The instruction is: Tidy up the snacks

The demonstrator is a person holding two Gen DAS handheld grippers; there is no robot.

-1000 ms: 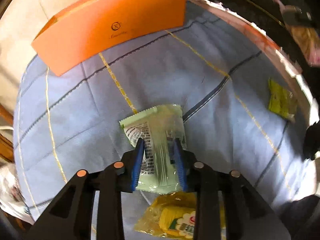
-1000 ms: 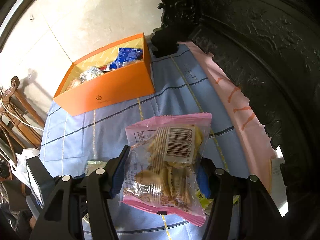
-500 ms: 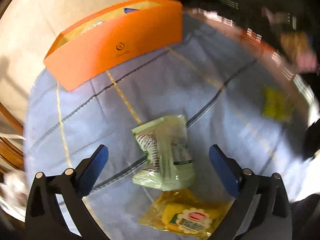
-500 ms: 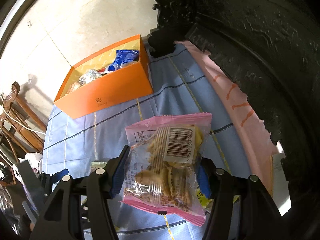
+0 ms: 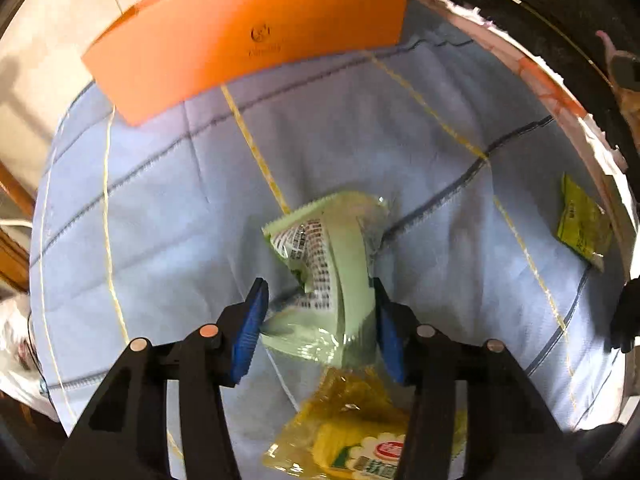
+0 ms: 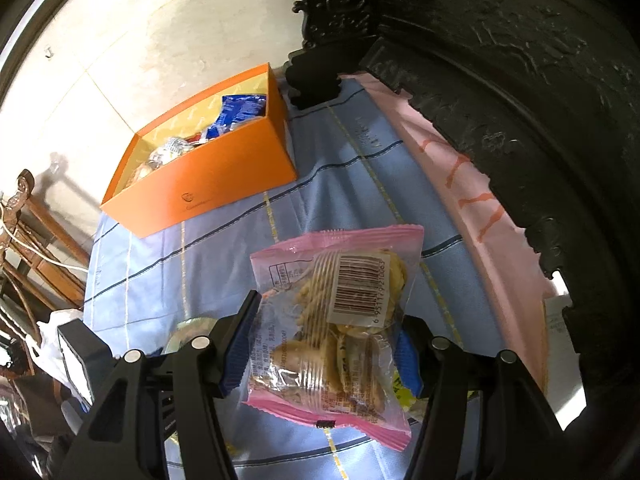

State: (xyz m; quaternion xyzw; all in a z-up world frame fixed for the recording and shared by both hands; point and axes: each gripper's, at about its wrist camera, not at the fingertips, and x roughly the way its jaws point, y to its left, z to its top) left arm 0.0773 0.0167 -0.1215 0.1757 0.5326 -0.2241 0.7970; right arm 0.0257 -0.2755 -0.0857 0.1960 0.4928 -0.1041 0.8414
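Your bench is covered by a big light-blue quilted cloth with yellow and dark lines [image 5: 168, 208]. At its far end sits the open orange cardboard box [image 6: 208, 176], with a blue packet and some shiny snacks inside. It sits in the same spot as before.

In your right gripper [image 6: 320, 344] you hold the pink-edged clear bag of cookies [image 6: 336, 320]. The blue pads press on both sides of it, and the bag is up off the cloth. That is the same as half a second ago.

Your left gripper [image 5: 318, 324] has changed the most. Half a second ago its fingers were spread wide. Now they have come in on the pale green snack packet [image 5: 328, 264], and the blue pads touch both its sides. The packet is crumpled and bent between them. You cannot tell if it has left the cloth.

Just below it, near the camera, lies the yellow corn snack bag [image 5: 352, 432]. A small yellow-green packet [image 5: 580, 224] lies flat far off to the right, near the edge of the cloth.
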